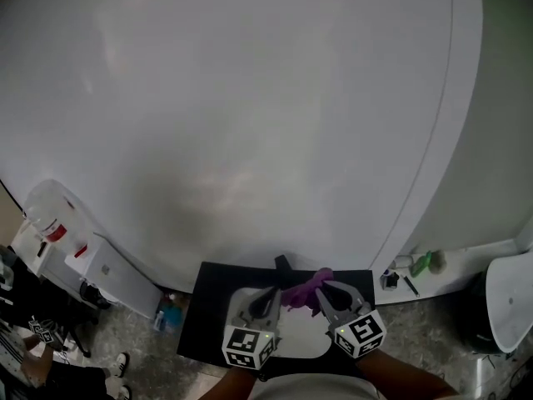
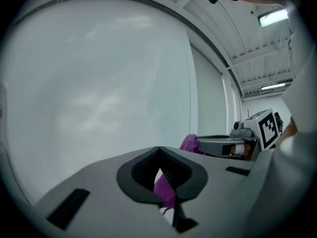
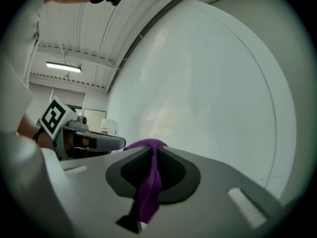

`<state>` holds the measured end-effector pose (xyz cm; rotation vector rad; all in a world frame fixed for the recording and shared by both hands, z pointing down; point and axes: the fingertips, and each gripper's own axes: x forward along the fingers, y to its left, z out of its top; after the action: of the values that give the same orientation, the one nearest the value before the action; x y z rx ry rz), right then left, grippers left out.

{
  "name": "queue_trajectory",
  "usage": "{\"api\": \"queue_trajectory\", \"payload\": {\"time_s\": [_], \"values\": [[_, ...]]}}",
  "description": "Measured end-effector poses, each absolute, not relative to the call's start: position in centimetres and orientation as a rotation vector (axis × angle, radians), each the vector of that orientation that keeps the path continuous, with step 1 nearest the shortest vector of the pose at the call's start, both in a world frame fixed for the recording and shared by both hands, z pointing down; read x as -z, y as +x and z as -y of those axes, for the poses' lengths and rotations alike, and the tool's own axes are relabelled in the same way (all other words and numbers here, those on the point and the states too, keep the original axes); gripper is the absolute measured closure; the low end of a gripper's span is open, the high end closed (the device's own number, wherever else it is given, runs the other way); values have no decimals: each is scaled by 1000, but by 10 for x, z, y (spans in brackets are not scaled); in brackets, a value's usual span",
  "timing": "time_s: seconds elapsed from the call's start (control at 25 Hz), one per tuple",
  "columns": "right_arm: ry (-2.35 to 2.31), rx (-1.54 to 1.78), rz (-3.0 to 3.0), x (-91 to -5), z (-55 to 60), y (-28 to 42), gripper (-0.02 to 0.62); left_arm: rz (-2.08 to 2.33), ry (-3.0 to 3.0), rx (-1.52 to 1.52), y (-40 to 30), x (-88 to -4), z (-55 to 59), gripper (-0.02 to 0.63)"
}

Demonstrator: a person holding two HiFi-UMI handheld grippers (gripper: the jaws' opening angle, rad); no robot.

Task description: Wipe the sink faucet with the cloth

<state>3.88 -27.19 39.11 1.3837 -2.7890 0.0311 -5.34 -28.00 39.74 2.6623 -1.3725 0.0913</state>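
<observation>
Purple cloth: bunched, strung between both grippers above a white basin in a black counter. Left gripper: jaws clamped on one end. Right gripper: jaws clamped on the other.

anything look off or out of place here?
Nothing spilled or damaged. Only oddity: the left tongs and right tongs are both shut on the same purple cloth, bunched up between them over the sink. Can't tell whether it touches the dark faucet behind it.

Tiny, unidentifiable items on the right ledge; forearms cropped at the bottom edge.
</observation>
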Motion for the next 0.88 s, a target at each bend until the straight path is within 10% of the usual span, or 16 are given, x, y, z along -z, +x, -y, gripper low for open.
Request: {"api": "queue_trajectory", "payload": {"time_s": [0.88], "values": [[1376,-44,2778,-389,290,27,568,1318,2669,-68,-43,-389,284,600]]}}
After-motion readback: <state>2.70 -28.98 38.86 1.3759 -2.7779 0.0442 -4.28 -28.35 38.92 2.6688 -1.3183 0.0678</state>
